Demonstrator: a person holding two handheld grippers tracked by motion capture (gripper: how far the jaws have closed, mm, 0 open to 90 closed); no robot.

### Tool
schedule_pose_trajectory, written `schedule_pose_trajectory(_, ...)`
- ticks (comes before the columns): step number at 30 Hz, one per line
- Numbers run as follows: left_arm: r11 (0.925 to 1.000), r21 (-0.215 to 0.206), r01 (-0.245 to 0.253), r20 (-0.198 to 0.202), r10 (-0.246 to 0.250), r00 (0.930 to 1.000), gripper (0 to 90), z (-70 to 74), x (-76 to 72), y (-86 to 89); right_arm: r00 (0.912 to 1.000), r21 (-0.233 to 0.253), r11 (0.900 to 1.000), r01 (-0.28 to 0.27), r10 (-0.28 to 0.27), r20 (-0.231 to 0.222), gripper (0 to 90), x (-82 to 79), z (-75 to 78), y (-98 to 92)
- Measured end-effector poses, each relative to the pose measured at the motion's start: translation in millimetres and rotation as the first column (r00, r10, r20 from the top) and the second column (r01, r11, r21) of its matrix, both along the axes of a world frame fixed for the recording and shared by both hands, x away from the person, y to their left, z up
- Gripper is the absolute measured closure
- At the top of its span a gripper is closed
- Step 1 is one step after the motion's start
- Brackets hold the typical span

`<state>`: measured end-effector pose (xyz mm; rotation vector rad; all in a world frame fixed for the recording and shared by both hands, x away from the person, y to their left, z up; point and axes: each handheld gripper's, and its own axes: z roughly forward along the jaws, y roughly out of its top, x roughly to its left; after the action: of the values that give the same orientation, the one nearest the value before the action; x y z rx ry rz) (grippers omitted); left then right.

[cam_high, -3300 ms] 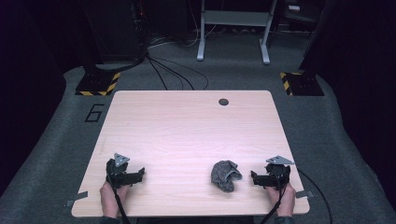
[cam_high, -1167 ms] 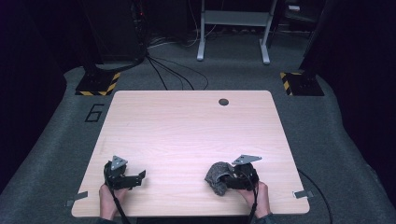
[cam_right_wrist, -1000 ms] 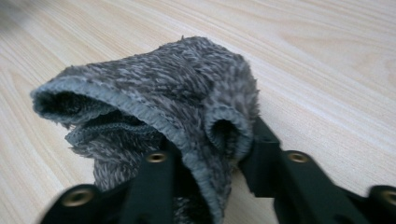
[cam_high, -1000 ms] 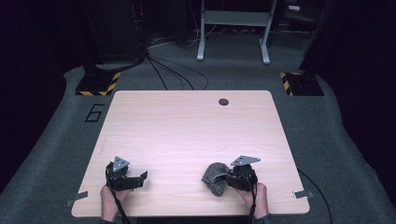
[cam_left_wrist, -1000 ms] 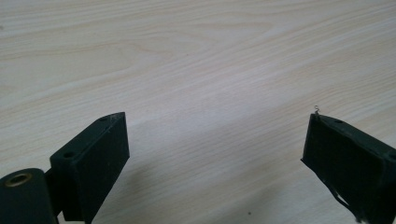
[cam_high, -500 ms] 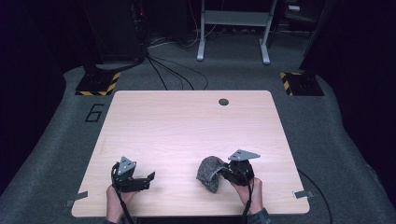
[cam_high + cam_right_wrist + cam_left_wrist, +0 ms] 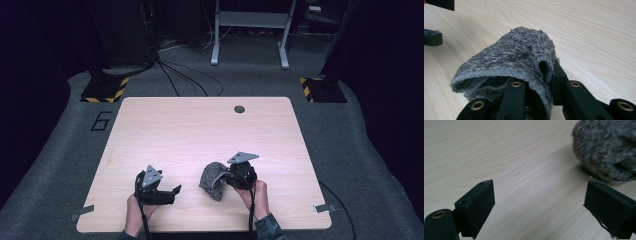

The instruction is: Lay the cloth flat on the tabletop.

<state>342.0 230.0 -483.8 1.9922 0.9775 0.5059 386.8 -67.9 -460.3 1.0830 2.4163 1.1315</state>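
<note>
Two black grippers are working at six o'clock on a pale wood-grain table (image 7: 200, 130) ringed by grey carpet. Right gripper (image 7: 231, 179) is pinching a fuzzy grey cloth (image 7: 213, 179), bunched into a hood, opening toward nine o'clock. Left gripper (image 7: 176, 192) is resting spread wide, just beside it.

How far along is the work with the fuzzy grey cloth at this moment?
Done: the right gripper is shut on an edge of the fuzzy grey cloth, lifting that side off the wooden table. In hand: the left gripper, jaws open, sits beside the cloth without touching it. Left: the cloth is bunched, not yet spread or folded.
</note>
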Motion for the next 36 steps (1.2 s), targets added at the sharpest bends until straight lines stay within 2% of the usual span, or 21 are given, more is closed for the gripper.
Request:
schedule_pose_trajectory(3, 0.9983, 0.021, 0.055, 0.01, -0.055, 0.9984, 9.6, 5.1, 2.4, -18.6, 0.9998, -0.037, 0.999, -0.002, 0.001, -0.02, 76.4, 8.2, -6.1, 12.8)
schedule_pose_trajectory(4, 0.9983, 0.021, 0.055, 0.01, -0.055, 0.9984, 9.7, 5.1, 2.4, -18.6, 0.9998, -0.037, 0.999, -0.002, 0.001, -0.02, 76.4, 8.2, -6.1, 12.8)
schedule_pose_trajectory(7, 0.9925, 0.044, 0.114, 0.014, -0.115, 0.9933, 10.2, 8.8, 5.1, -41.1, 0.999, -0.065, 0.998, -0.004, 0.001, -0.045, 68.4, 16.3, -14.8, 22.3)
schedule_pose_trajectory(8, 0.99, 0.053, 0.131, 0.009, -0.132, 0.9912, 10.6, 9.2, 6.0, -45.2, 0.9992, -0.066, 0.998, 0.008, -0.01, -0.038, 63.2, 17.4, -16.9, 23.5)
schedule_pose_trajectory(9, 0.99, 0.053, 0.131, 0.009, -0.132, 0.9912, 10.9, 9.2, 6.0, -45.2, 0.9992, -0.066, 0.998, 0.008, -0.01, -0.038, 63.2, 17.4, -16.9, 23.5)
schedule_pose_trajectory(10, 0.9895, 0.056, 0.133, 0.013, -0.134, 0.9909, 11.3, 8.5, 7.0, -49.3, 0.9996, -0.065, 0.998, 0.007, -0.009, -0.025, 52.7, 15.6, -17.4, 21.9)
schedule_pose_trajectory(11, 0.9877, 0.063, 0.143, 0.008, -0.144, 0.9896, 11.8, 9.1, 9.7, -51.8, 0.9998, -0.054, 0.999, 0.009, -0.01, -0.017, 48.9, 13.4, -16.0, 19.7)
schedule_pose_trajectory(15, 0.9875, 0.048, 0.15, 0.001, -0.15, 0.9887, 13.6, 11.5, 15.1, -51.6, 0.9995, -0.021, 0.999, 0.025, -0.025, 0.017, 43.0, 4.3, -9.3, 11.2)
schedule_pose_trajectory(17, 0.9851, 0.039, 0.167, 0.004, -0.168, 0.9858, 16.4, 14.3, 15.6, -55.0, 0.9986, -0.008, 0.999, 0.035, -0.035, 0.04, 44.0, -2.7, -3.6, 2.4)
schedule_pose_trajectory(20, 0.9803, 0.058, 0.189, 0.026, -0.19, 0.9814, 24.0, 16.8, 13.3, -63.1, 0.9984, 0.003, 0.999, 0.037, -0.037, 0.042, 47.6, -8.2, -1.7, -3.5)
schedule_pose_trajectory(24, 0.9758, 0.068, 0.208, 0.032, -0.21, 0.9771, 24.5, 17.2, 12.2, -72.2, 0.9967, 0.039, 0.998, 0.043, -0.046, 0.067, 57.0, -13.7, -1.3, -6.7)
schedule_pose_trajectory(26, 0.9723, 0.089, 0.216, 0.034, -0.22, 0.9749, 24.6, 17.4, 12.5, -77.7, 0.9961, 0.042, 0.999, 0.033, -0.037, 0.08, 58.0, -13.2, -1.2, -7.2)
schedule_pose_trajectory(27, 0.9699, 0.099, 0.222, 0.036, -0.227, 0.9733, 28.6, 17.3, 14.5, -81.1, 0.9963, 0.047, 0.998, 0.032, -0.036, 0.079, 58.3, -10.6, -1.1, -5.0)
schedule_pose_trajectory(28, 0.9724, 0.104, 0.208, 0.038, -0.213, 0.9762, 32.6, 16.8, 16.0, -82.7, 0.9964, 0.05, 0.998, 0.035, -0.039, 0.075, 57.9, -9.8, -1.3, -3.6)
schedule_pose_trajectory(29, 0.9757, 0.106, 0.191, 0.046, -0.197, 0.9793, 42.7, 15.6, 18.6, -83.5, 0.9965, 0.048, 0.998, 0.033, -0.036, 0.075, 57.9, -9.6, -1.2, -2.3)
schedule_pose_trajectory(31, 0.9789, 0.088, 0.184, 0.04, -0.188, 0.9813, 52.1, 14.1, 22.3, -82.7, 0.9962, 0.048, 0.998, 0.027, -0.031, 0.082, 58.4, -11.5, -0.7, -0.9)
schedule_pose_trajectory(32, 0.9813, 0.053, 0.185, 0.026, -0.186, 0.9822, 52.1, 12.0, 27.1, -80.3, 0.995, 0.054, 0.998, 0.023, -0.028, 0.096, 59.1, -16.9, 0.5, 0.4)
schedule_pose_trajectory(33, 0.9825, 0.008, 0.186, 0.004, -0.186, 0.9825, 62.5, 10.0, 32.7, -75.3, 0.9956, 0.06, 0.998, -0.006, 0.001, 0.094, 58.1, -31.3, -0.2, 5.4)
schedule_pose_trajectory(34, 0.9825, 0.008, 0.186, 0.004, -0.186, 0.9825, 65.6, 10.0, 32.7, -75.3, 0.9956, 0.06, 0.998, -0.006, 0.001, 0.094, 58.1, -31.3, -0.2, 5.4)
schedule_pose_trajectory(35, 0.9824, -0.036, 0.183, -0.005, -0.184, 0.983, 68.9, 8.4, 36.4, -71.6, 0.9968, 0.047, 0.998, -0.037, 0.033, 0.073, 55.6, -43.8, -7.0, 14.2)
schedule_pose_trajectory(36, 0.9824, -0.036, 0.183, -0.005, -0.184, 0.983, 71.2, 8.4, 36.4, -71.6, 0.9964, 0.036, 0.998, -0.051, 0.049, 0.069, 55.1, -46.4, -9.1, 16.5)
